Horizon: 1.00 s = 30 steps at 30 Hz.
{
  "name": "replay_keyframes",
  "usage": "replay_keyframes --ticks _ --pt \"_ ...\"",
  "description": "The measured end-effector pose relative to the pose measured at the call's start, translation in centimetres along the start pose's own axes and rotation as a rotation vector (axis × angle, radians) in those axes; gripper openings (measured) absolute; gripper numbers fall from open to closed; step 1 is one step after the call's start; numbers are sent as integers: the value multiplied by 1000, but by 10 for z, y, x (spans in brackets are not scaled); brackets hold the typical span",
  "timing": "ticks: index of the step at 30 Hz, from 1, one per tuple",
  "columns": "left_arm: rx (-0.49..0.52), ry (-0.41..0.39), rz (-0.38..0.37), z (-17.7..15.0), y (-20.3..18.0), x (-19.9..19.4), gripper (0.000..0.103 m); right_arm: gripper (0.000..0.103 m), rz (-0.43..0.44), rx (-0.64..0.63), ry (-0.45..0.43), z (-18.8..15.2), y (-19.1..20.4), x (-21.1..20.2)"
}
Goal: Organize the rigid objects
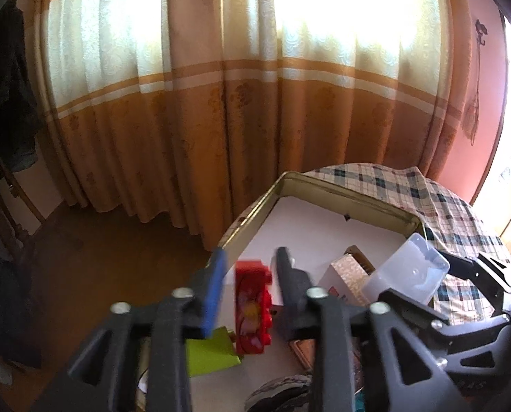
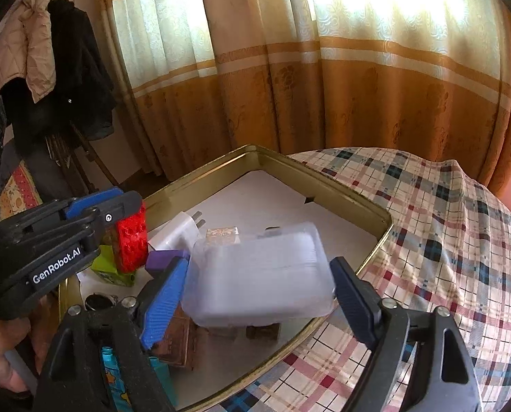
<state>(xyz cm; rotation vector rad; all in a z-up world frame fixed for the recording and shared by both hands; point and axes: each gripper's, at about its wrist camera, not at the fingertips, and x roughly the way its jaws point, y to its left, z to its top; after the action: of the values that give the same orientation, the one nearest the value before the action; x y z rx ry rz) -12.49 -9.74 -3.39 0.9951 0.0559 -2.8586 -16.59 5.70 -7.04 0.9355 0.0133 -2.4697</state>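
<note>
Partly done, by the look of it: several pieces already lying inside the gold metal tin (image 2: 355, 185), two more held above it, not yet set down. Leftmost in the tin, a lime-green box (image 2: 113, 269), matte card with sharp edges, close to the tin's left wall. Over it, the left gripper (image 1: 250, 276), seemingly holding a red toy brick (image 1: 253, 312), though a gap shows beside the blue pad in the wrist view; glossy moulded plastic, studded along one side, printed on its face, upright between the pads. Just right of the brick, a small purple block (image 2: 161, 261) and a white power adapter (image 2: 178, 233), smooth and rounded, two metal prongs pointing toward the tin's far corner. Next, a small patterned box (image 2: 222, 232), mostly hidden. Nearer the tin's front edge, dark brown leathery-looking flat items (image 2: 178, 336), worn, exact kind unclear. Centre-right, the right gripper (image 2: 260, 292), spread wide around a frosted translucent plastic case (image 2: 260, 271), rounded corners, slightly tilted, ribbed blue pad touching its left end; contact at the dark right pad not certain. Bare pale lining across the tin's far half, so room left for both held pieces. Right of the tin, soft plaid cloth (image 2: 444, 226), rumpled, nothing loose visible on it. Likely remaining: lowering the brick and the case into the free space and letting go.
</note>
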Motion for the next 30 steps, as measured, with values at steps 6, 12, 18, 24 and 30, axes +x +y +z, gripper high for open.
replay_keyframes --ticks 6,12,18,24,30 --pt "-17 -56 21 -12 -1 -23 76 94 16 36 -40 -5 -4 -20" --pt "-37 -133 73 -21 -5 -58 102 97 -90 24 -109 -19 0 -57" --pt "-42 -159 89 -35 -10 -91 103 100 -169 -89 -201 -27 29 -94" --pt "-56 -161 88 -35 -11 -104 103 101 -193 -114 -221 -29 39 -108" --pt "-58 -153 92 -34 -12 -106 103 101 -194 -87 -224 -25 36 -115"
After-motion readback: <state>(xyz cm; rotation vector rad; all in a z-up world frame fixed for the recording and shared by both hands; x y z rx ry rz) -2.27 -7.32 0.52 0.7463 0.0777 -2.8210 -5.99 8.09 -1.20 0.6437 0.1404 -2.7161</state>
